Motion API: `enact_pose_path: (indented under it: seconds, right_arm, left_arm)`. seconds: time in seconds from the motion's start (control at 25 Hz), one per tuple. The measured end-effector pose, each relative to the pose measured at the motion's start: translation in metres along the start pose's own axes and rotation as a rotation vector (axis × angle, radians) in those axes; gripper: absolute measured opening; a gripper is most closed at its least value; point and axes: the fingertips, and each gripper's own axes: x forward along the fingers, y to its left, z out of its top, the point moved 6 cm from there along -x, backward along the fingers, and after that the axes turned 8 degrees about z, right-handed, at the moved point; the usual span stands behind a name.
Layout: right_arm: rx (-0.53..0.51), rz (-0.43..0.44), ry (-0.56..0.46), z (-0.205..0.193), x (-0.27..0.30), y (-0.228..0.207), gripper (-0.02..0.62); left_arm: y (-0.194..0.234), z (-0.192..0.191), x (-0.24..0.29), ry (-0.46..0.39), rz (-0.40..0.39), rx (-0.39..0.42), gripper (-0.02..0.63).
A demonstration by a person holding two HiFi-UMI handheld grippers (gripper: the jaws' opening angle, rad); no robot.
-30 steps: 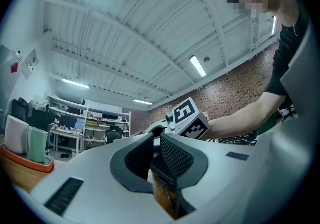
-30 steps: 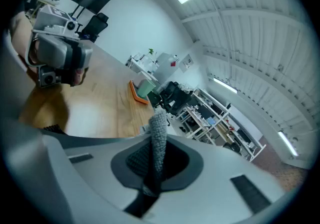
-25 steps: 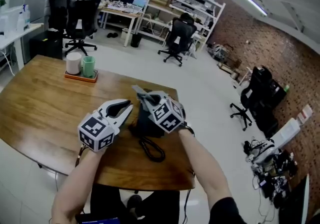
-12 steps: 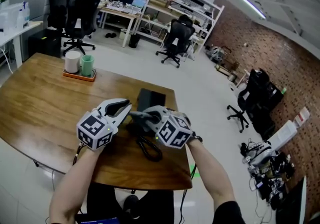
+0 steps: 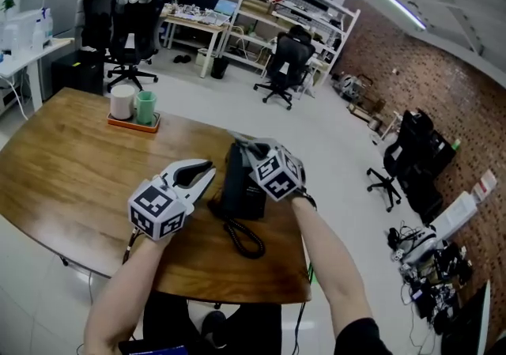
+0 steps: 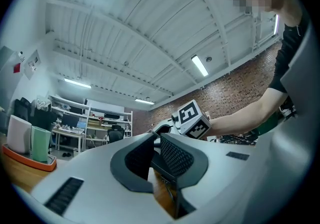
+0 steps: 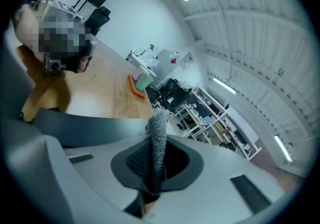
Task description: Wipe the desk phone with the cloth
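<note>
The black plastic desk phone (image 5: 241,187) sits near the middle of the picture, close to the lower right edge of the brown wooden bench (image 5: 71,171). Its black curly cord (image 5: 243,239) lies in loops just below it.

The right gripper (image 5: 247,149) is at the top end of the phone. Its jaws are shut tight on a grey knitted cloth (image 7: 159,135), which sticks up between them. The left gripper (image 5: 204,173) is just beside the phone's left side. Its jaws are almost together, with only a thin gap, and I see nothing pinched in them.

What could go wrong? The phone is close to the bench edge, so a hard push could slide it toward the edge. Only a thin bit of cloth is in the jaws, so it could slip out while rubbing. Then the hard jaws might scrape the phone. A gripper could also catch the curly cord and tug the phone.

Count: one phone, one cord, one cloth, two grippers. At the upper left stands one flat orange tray (image 5: 130,122) with two cups, a white cup (image 5: 121,102) and a green cup (image 5: 144,107), well apart from the phone.
</note>
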Motion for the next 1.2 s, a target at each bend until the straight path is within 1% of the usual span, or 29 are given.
enact_pose_path:
  seconds: [0.08, 0.2, 0.28, 0.36, 0.4, 0.44, 0.48, 0.52, 0.56, 0.68, 0.72, 0.76, 0.8, 0.88, 0.96, 1.08, 1.2]
  right_arm:
    - [-0.060, 0.048, -0.019, 0.003, -0.009, 0.017, 0.023]
    - [-0.174, 0.158, -0.054, 0.007, -0.030, 0.060, 0.025]
    - [-0.256, 0.251, -0.075, 0.006, -0.050, 0.097, 0.025]
    - [-0.349, 0.366, -0.080, 0.005, -0.071, 0.132, 0.025]
    - [-0.387, 0.422, -0.077, 0.005, -0.078, 0.144, 0.025]
    - [-0.406, 0.457, -0.076, 0.005, -0.084, 0.149, 0.025]
    - [-0.398, 0.459, -0.085, 0.006, -0.086, 0.146, 0.025]
    - [-0.364, 0.424, -0.101, 0.007, -0.085, 0.134, 0.026]
    - [-0.309, 0.357, -0.115, 0.007, -0.080, 0.114, 0.026]
    - [-0.094, 0.092, -0.106, 0.003, -0.054, 0.042, 0.025]
    - [-0.035, 0.022, -0.096, 0.001, -0.044, 0.022, 0.025]
    - [0.012, -0.028, -0.082, -0.001, -0.034, 0.006, 0.025]
    - [0.047, -0.061, -0.063, -0.003, -0.024, -0.006, 0.025]
    - [0.081, -0.079, -0.022, -0.009, -0.007, -0.017, 0.025]
    - [0.074, -0.067, -0.007, -0.013, -0.002, -0.015, 0.021]
    - [0.010, -0.022, -0.018, -0.014, -0.018, 0.006, 0.023]
    - [-0.086, 0.061, -0.033, -0.012, -0.038, 0.046, 0.023]
  left_arm:
    - [0.000, 0.001, -0.001, 0.001, -0.001, 0.008, 0.028]
    - [0.001, 0.000, -0.001, -0.001, 0.000, 0.005, 0.028]
    - [0.000, 0.000, 0.000, 0.000, -0.002, 0.004, 0.028]
    - [-0.001, 0.001, -0.001, 0.001, -0.005, 0.009, 0.028]
    - [0.000, 0.001, -0.001, 0.001, -0.005, 0.010, 0.028]
    - [0.001, 0.001, -0.001, 0.001, -0.005, 0.009, 0.028]
    - [0.001, 0.001, -0.001, 0.000, -0.006, 0.008, 0.028]
    - [0.002, 0.000, -0.001, 0.000, -0.006, 0.007, 0.028]
    - [0.002, 0.000, -0.001, 0.000, -0.007, 0.007, 0.028]
    - [0.002, -0.002, -0.002, -0.001, -0.011, 0.006, 0.028]
    - [0.002, -0.003, -0.002, -0.001, -0.012, 0.006, 0.028]
    - [0.002, -0.004, -0.002, -0.003, -0.014, 0.006, 0.028]
    - [0.002, -0.004, -0.002, -0.004, -0.016, 0.006, 0.028]
    - [0.002, -0.003, -0.002, -0.007, -0.016, 0.005, 0.028]
    - [0.000, -0.001, -0.001, -0.007, -0.016, 0.004, 0.028]
    - [-0.004, 0.003, -0.001, -0.003, -0.021, 0.011, 0.028]
    - [-0.003, 0.004, -0.001, -0.002, -0.020, 0.018, 0.028]
